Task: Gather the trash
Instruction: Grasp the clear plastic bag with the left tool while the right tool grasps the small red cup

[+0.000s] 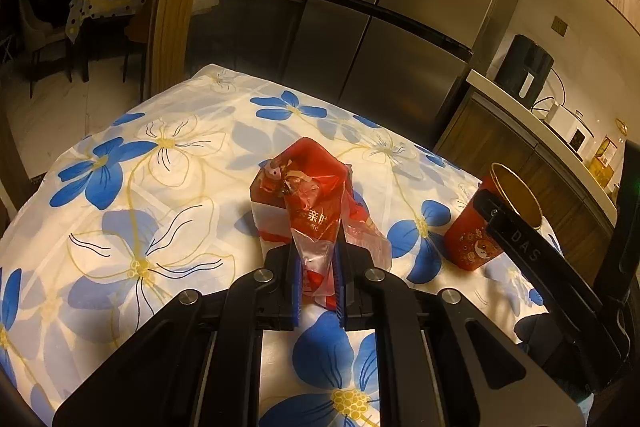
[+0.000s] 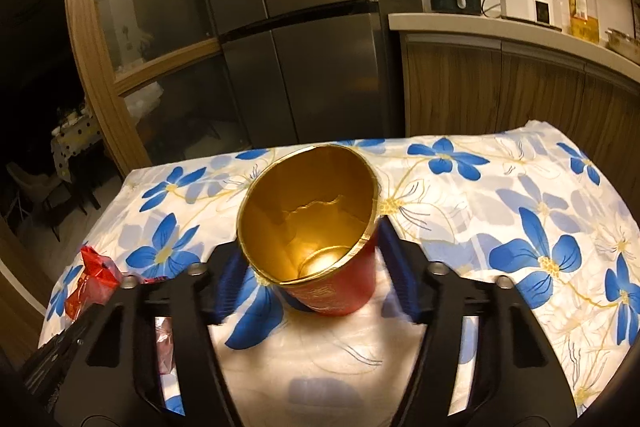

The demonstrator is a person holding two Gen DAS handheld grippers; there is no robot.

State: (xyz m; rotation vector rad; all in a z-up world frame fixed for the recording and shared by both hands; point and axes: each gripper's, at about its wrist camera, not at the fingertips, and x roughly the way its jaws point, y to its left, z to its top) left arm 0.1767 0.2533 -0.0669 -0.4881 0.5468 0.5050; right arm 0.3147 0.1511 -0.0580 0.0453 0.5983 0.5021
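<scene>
So, left to right: the left gripper (image 1: pixel 318 271) is clamped on a crinkly red plastic wrapper (image 1: pixel 310 215), mid-frame on the floral tablecloth (image 1: pixel 120 187). Lower right of that view sits the red paper cup (image 1: pixel 478 227). In the right wrist view the right gripper (image 2: pixel 314 283) straddles the cup (image 2: pixel 320 223) w/ jaws apart, pads not pressing. Step looks like grabbing the cup; next prob squeeze gently, thin wall will crumple.

Open floral-print tablecloth (image 2: pixel 520 195) lies clear to the right of the red paper cup with gold lining (image 2: pixel 316 227). To its left the passage is narrow — the crumpled red plastic wrapper (image 1: pixel 308 195) stands near the cup, apart from it.
</scene>
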